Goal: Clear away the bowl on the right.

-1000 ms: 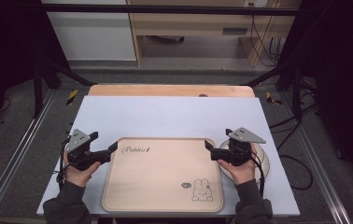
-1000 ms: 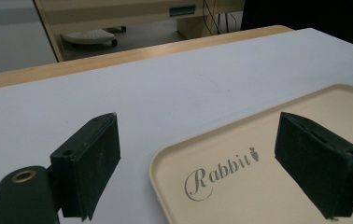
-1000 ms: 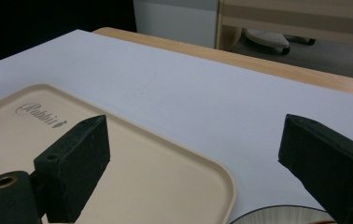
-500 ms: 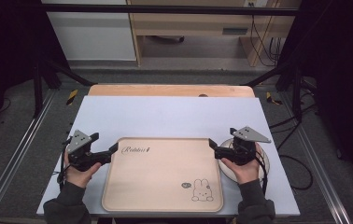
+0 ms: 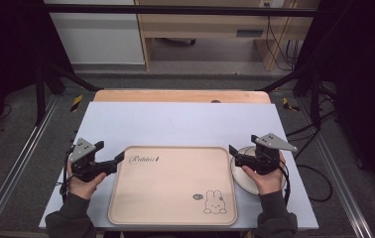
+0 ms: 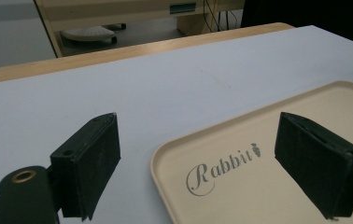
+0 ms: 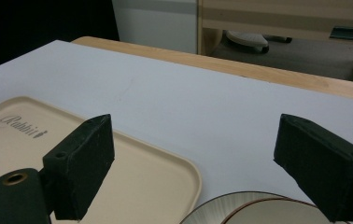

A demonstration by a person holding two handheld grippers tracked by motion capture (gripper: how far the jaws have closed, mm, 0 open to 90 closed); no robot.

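Note:
A beige tray (image 5: 173, 186) printed with "Rabbit" and a small bunny lies at the table's near middle. My left gripper (image 5: 117, 161) stands open at the tray's far left corner. In the left gripper view (image 6: 200, 122) the corner rim (image 6: 158, 158) lies between the black jaws, with one jaw over the table and the other over the tray. My right gripper (image 5: 233, 155) is open just right of the tray's right edge, above a white plate with a brown rim (image 5: 242, 174). The right gripper view (image 7: 195, 125) shows the plate (image 7: 240, 210) low between the jaws and the tray's corner (image 7: 184, 172).
The white table top (image 5: 185, 124) stretches bare behind the tray, with a wooden strip (image 5: 180, 95) along its far edge. Black frame posts (image 5: 39, 84) stand at both sides. Cables (image 5: 319, 173) trail off the right edge.
My right gripper has drawn back a little to the right, off the tray's edge. The left gripper has barely moved. Both stay open.

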